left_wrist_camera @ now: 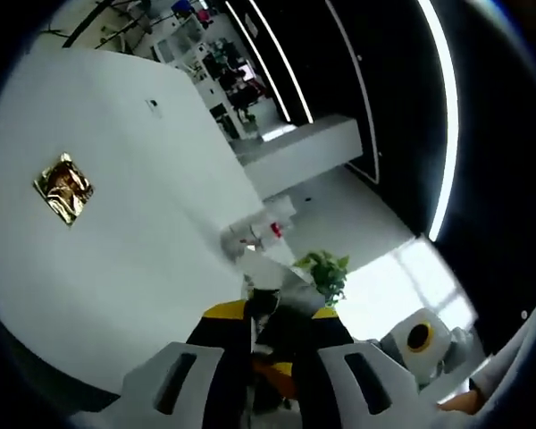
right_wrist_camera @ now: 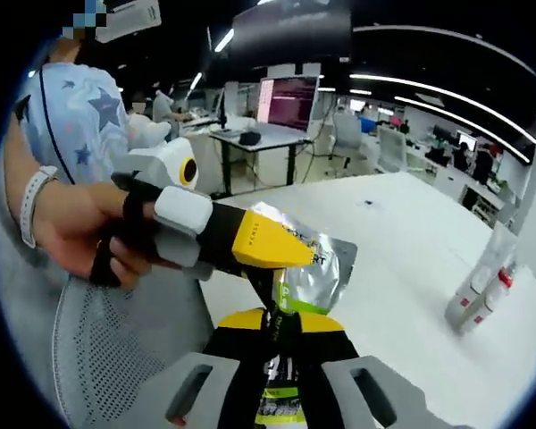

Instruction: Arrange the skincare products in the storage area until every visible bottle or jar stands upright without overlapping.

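A silver foil pouch with a green label hangs in the air between both grippers. My right gripper is shut on its lower edge, yellow tips pressed together. My left gripper, held by a hand, pinches the pouch's upper edge from the left. In the left gripper view my left gripper has a dark thin edge between its jaws. Two white tubes, one red-capped, lean together on the white table; they also show as the tubes. A gold foil sachet lies flat on the table.
A person in a star-print shirt stands close on the left, beside a grey mesh chair. A desk with a monitor stands behind the table. A green plant sits past the table's edge.
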The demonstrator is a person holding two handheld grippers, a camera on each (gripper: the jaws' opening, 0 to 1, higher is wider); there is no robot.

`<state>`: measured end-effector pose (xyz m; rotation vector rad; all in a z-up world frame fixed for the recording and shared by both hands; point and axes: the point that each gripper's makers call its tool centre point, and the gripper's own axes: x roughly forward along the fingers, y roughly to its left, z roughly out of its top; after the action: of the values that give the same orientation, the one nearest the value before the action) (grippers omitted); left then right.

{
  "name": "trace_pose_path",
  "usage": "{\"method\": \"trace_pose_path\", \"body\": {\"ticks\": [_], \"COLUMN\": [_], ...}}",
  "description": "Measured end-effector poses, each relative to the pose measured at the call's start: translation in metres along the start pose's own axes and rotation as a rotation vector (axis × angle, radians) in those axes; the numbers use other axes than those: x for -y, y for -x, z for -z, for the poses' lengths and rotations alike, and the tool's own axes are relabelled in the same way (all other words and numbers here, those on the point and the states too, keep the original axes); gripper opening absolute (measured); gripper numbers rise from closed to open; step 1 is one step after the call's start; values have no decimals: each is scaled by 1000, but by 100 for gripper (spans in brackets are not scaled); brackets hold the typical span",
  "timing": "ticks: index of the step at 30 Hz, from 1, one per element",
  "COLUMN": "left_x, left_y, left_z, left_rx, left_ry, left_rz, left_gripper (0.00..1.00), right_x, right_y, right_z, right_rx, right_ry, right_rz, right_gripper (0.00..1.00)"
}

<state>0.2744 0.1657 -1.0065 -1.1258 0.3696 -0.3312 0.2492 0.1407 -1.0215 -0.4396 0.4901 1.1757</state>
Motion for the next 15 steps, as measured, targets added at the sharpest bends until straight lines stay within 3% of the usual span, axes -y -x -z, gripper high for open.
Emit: {"method": "trace_pose_path", "body": {"ticks": [8, 15], "left_x": [5, 3], "left_y": [3, 14], "left_z": [-4, -26], "left_rx": [-1, 47], "left_ry": [-8, 10], "left_rz": [24, 48], "left_gripper": [6, 5], "right_x": [6, 18], "right_y": [8, 26], "right_z": [-6, -11], "right_rx": [37, 102], "right_ry": [-40, -186], "right_rz": [-21, -48], "right_gripper": [11, 37]}}
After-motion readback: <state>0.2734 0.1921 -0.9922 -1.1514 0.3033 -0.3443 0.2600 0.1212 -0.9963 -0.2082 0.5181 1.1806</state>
